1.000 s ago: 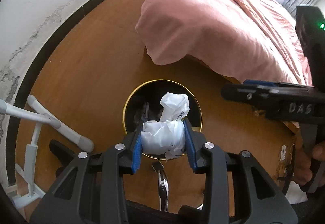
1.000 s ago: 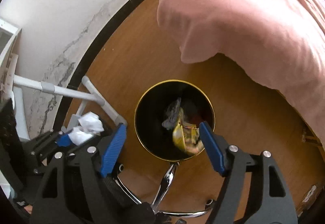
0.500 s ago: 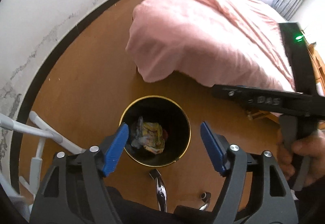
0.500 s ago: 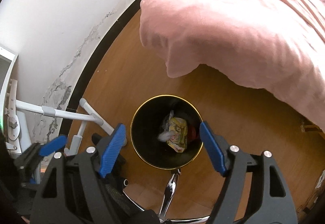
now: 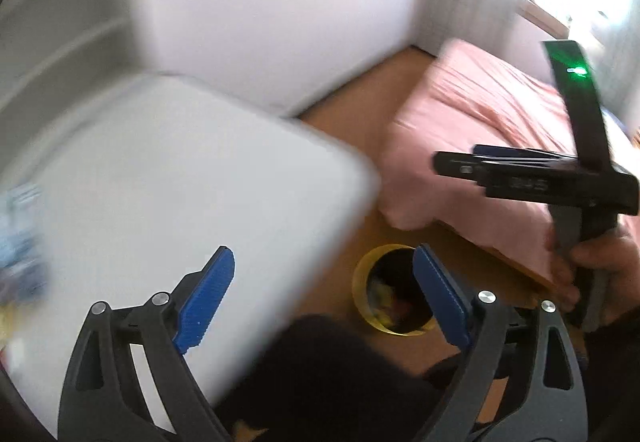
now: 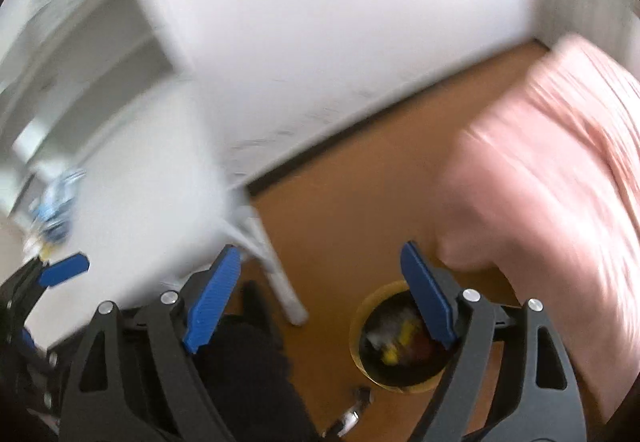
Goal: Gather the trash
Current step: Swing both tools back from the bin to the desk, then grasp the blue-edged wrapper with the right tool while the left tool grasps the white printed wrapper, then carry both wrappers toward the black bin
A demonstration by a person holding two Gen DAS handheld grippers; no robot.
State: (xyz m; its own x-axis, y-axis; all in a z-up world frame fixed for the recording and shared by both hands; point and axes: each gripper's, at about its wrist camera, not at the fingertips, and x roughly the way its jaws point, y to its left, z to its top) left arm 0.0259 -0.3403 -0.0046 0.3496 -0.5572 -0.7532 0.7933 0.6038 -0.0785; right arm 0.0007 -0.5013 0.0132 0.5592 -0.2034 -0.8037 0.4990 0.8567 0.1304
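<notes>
two black plastic grippers, left gripper (image 5: 324, 300) and right gripper (image 6: 320, 296), each with ribbed blue pads (image 5: 204, 300) and round silver screws (image 5: 487, 296). from the side, a black bar with a green light (image 5: 578, 71) and blurry pale letters. hand (image 5: 596, 274) around a grey handle.
</notes>
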